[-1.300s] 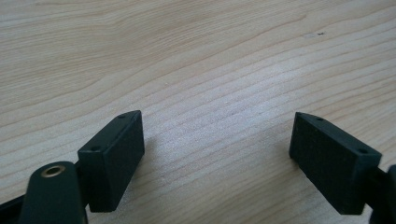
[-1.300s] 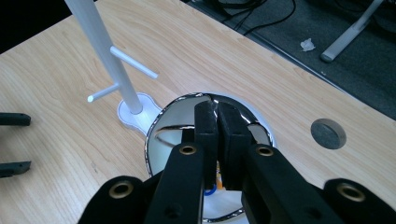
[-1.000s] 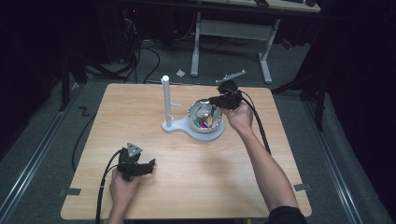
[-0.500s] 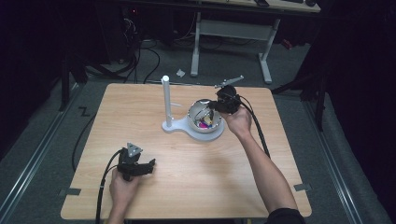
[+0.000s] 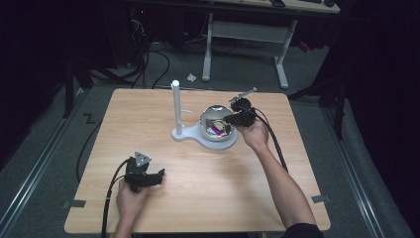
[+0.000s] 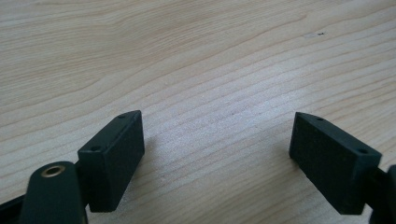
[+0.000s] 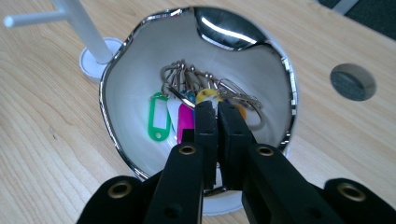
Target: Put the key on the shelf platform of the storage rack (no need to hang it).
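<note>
From the high view, the right gripper [image 5: 233,118] hung over the rim of the steel bowl [image 5: 210,133], which stood on a white stand [image 5: 175,106] toward the far edge of the table [image 5: 198,193], while the left gripper [image 5: 157,174] rested near the near-left corner. In the left gripper view, its jaws stood wide apart over bare wood, holding nothing. In the right gripper view, the right gripper [image 7: 217,112] had its jaws pressed nearly together, tips just above the coloured key tags [image 7: 180,116] lying in the bowl [image 7: 135,70]; whether they pinched a tag could not be told.
</note>
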